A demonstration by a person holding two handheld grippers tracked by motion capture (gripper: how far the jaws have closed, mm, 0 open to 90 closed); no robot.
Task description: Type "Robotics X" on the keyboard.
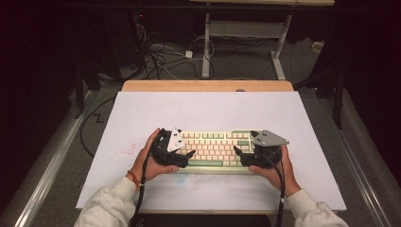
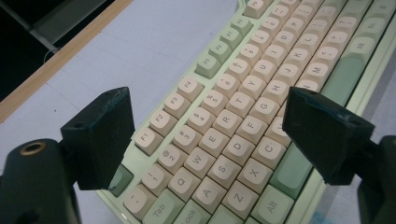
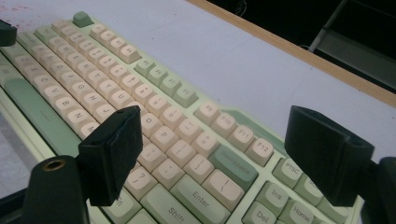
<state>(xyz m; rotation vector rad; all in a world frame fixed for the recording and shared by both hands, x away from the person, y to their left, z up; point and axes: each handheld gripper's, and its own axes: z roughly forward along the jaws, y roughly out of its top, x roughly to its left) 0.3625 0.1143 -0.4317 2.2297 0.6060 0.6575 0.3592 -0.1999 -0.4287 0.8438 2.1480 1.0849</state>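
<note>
Both claws [image 1: 190, 154] [image 1: 235, 151] gape wide over the keyboard [image 1: 213, 146], covering its ends.

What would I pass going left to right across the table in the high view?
Red stains → left hand → left gripper → keyboard → right gripper → right hand.

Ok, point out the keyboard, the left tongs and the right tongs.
keyboard [image 1: 213, 146], high view, on the cream keys in the middle.
left tongs [image 2: 205, 135], left gripper view, midway between its two black tips, standing open.
right tongs [image 3: 215, 144], right gripper view, midway between its two black tips, standing open.
</note>
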